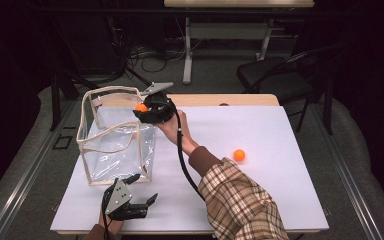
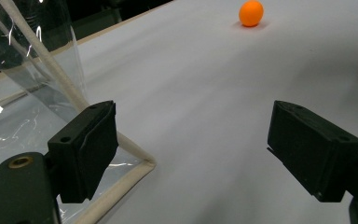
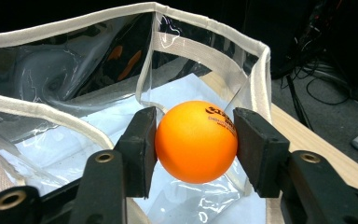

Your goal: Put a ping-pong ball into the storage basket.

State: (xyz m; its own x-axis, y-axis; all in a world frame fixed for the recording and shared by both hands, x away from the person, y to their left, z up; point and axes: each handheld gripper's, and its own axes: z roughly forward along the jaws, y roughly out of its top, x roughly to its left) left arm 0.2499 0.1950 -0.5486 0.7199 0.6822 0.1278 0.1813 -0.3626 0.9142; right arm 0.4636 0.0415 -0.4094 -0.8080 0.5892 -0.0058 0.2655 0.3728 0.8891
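My right gripper point(image 3: 195, 145) is shut on an orange ball point(image 3: 191, 154), both pads pressed against its sides. In the high view this gripper point(image 1: 143, 111) holds the ball point(image 1: 141, 107) just above the right rim of a clear plastic bag point(image 1: 111, 90) with cream edging, whose top stands open point(image 3: 256, 70). A second orange ball point(image 1: 239, 155) lies on the white sheet to the right, also far off in the left gripper view point(image 2: 251, 13). My left gripper point(image 1: 144, 188) rests open near the table's front edge, its jaws wide apart point(image 2: 191, 149) beside the bag's lower corner point(image 2: 137, 170).
The white sheet point(image 1: 260, 125) covers most of the wooden table. A black chair point(image 1: 280, 75) and a desk frame point(image 1: 225, 35) stand beyond the far edge, with cables on the floor. A plaid sleeve point(image 1: 240, 200) crosses the front right of the table.
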